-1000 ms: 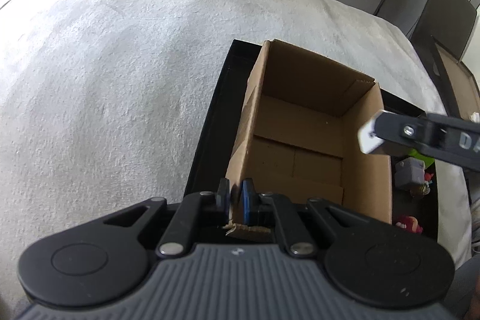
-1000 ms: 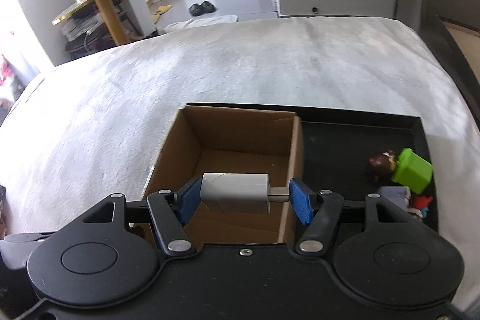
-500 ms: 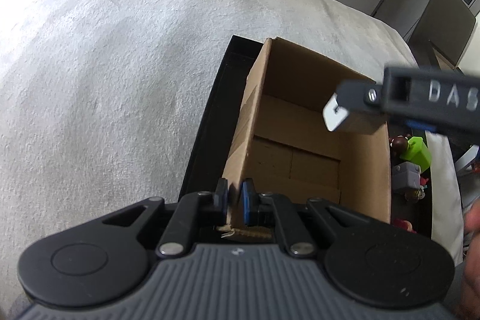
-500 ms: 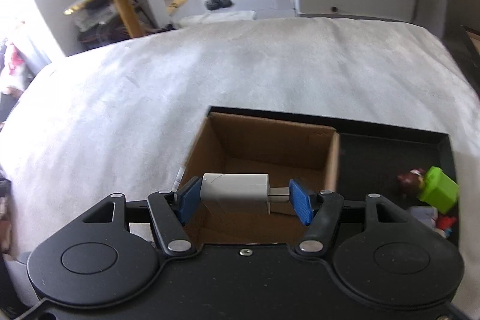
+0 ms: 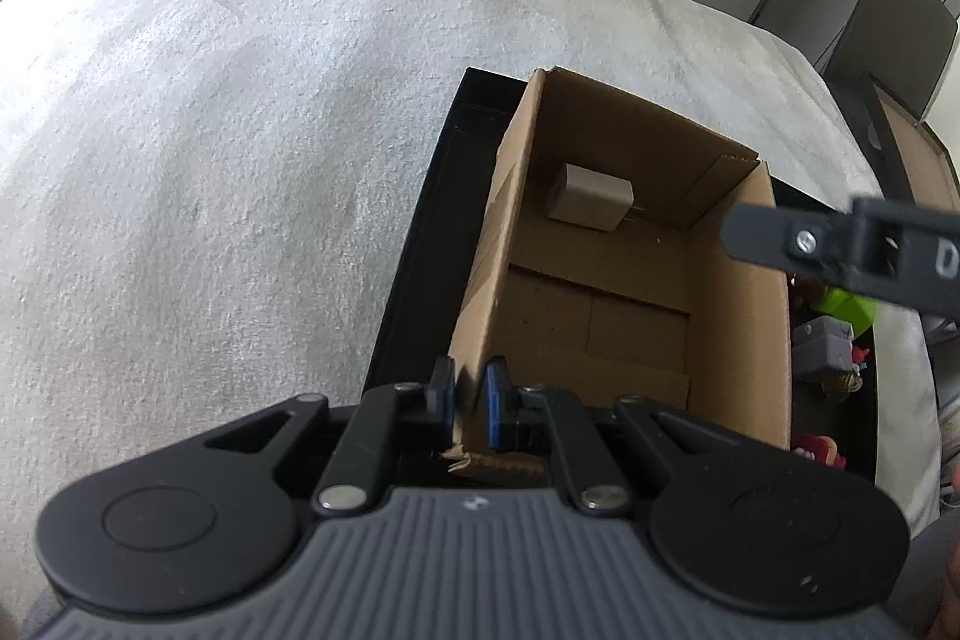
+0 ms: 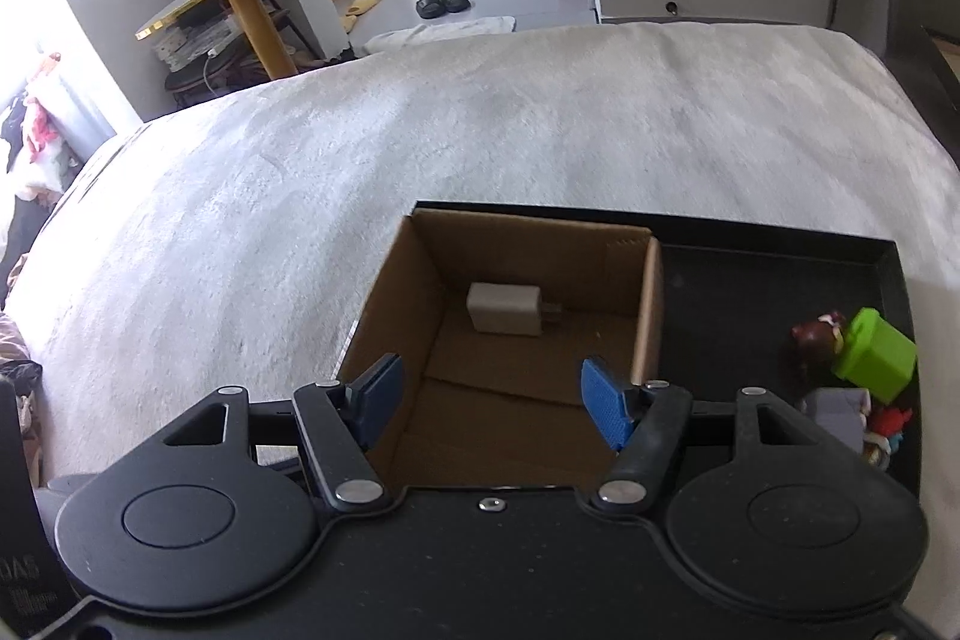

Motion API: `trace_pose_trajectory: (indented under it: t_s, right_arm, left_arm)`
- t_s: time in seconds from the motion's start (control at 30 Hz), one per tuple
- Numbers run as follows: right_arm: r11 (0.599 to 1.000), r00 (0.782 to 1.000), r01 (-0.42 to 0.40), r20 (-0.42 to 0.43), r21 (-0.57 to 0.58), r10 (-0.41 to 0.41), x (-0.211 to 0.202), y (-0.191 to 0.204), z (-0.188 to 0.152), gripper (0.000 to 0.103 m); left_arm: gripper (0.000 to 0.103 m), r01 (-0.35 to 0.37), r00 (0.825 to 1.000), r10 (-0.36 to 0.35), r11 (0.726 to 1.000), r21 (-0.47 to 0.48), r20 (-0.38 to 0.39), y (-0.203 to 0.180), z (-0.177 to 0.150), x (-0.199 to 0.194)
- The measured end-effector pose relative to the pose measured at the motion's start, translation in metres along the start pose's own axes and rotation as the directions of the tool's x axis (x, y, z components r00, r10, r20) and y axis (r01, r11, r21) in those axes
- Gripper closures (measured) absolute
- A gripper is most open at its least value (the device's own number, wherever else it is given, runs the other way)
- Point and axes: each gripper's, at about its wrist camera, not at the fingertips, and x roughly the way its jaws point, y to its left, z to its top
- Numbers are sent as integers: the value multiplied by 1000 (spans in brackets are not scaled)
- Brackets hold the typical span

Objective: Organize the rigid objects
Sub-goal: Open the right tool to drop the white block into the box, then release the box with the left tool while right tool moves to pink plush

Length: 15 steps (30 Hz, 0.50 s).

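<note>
One charger in one cardboard box, one tray

Partial white "D" on the right gripper, nothing else legible.

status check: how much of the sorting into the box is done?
Done: one item, the white charger plug, lies on the floor of the cardboard box at its far end. In hand: the right gripper is open and empty above the box; the left gripper is clamped on the box's near wall. Left: the green block and small toy figures sit in the black tray beside the box.
</note>
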Motion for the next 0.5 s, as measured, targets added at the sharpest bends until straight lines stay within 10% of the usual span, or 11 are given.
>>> trace_pose_trajectory:
  t_s: [0.5]
  right_arm:
    - [997,1000,7,14,78,-8,-23,-43,-26,33]
  left_arm:
    - [95,-73,997,71,996,58,37,-14,-7,-13]
